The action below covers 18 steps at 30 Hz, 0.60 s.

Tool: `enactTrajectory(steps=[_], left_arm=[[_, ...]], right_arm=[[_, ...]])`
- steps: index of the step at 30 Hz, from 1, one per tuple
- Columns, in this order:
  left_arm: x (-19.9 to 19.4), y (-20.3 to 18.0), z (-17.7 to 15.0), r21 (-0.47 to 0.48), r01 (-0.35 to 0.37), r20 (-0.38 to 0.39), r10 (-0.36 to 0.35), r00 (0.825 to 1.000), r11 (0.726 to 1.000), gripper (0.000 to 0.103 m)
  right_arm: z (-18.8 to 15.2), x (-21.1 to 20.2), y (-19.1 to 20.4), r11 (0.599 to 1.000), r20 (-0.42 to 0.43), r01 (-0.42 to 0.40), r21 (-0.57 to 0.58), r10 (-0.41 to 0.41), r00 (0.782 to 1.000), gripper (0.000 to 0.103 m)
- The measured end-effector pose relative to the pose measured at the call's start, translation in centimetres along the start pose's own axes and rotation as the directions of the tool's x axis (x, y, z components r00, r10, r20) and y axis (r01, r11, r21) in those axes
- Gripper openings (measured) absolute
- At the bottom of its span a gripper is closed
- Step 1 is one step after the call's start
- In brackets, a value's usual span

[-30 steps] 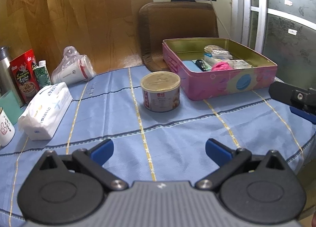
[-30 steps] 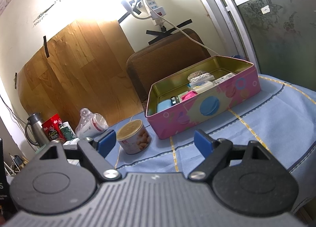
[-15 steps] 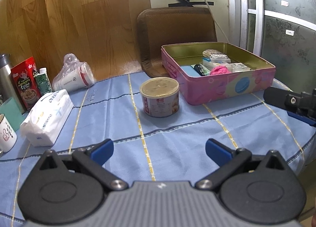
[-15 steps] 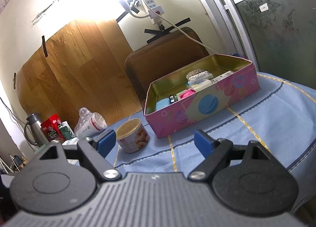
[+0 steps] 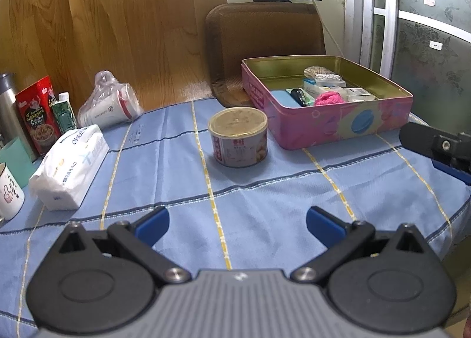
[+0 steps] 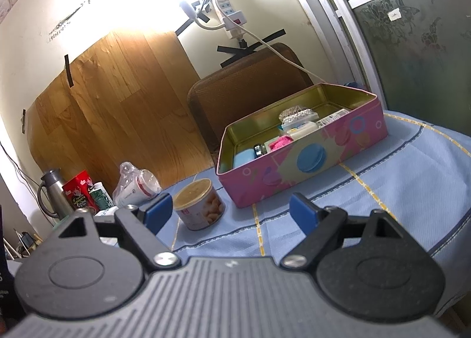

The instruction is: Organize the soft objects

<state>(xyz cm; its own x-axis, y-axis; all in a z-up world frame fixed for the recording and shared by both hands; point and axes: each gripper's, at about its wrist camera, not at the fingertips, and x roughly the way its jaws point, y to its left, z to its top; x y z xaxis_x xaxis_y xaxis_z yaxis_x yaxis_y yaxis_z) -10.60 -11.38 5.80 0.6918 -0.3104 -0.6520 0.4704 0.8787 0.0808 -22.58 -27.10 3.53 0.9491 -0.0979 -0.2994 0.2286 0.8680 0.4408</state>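
Left wrist view: left tongs [image 5: 237, 221] and right tongs [image 6: 226, 210] both released, empty, above blue checked counter cloth [image 5: 265, 190]. Judgement: approach the white soft tissue pack [image 5: 69, 165] at far left squarely, grip across its narrow width, avoiding the round tin can [image 5: 238, 137].

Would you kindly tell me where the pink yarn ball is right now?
In both wrist views the pink yarn ball lies inside the open pink tin, against its front wall, just right of a small black item.
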Motion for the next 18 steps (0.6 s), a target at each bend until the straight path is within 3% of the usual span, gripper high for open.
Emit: enactTrajectory(steps=[18], left_arm=[[0.50, -0.25, 0.08, 0.006, 0.010, -0.033, -0.010, 0.999, 1.000, 0.103]], right_arm=[[0.13, 0.11, -0.06, 1.000, -0.001, -0.002, -0.002, 0.002, 1.000, 0.089]])
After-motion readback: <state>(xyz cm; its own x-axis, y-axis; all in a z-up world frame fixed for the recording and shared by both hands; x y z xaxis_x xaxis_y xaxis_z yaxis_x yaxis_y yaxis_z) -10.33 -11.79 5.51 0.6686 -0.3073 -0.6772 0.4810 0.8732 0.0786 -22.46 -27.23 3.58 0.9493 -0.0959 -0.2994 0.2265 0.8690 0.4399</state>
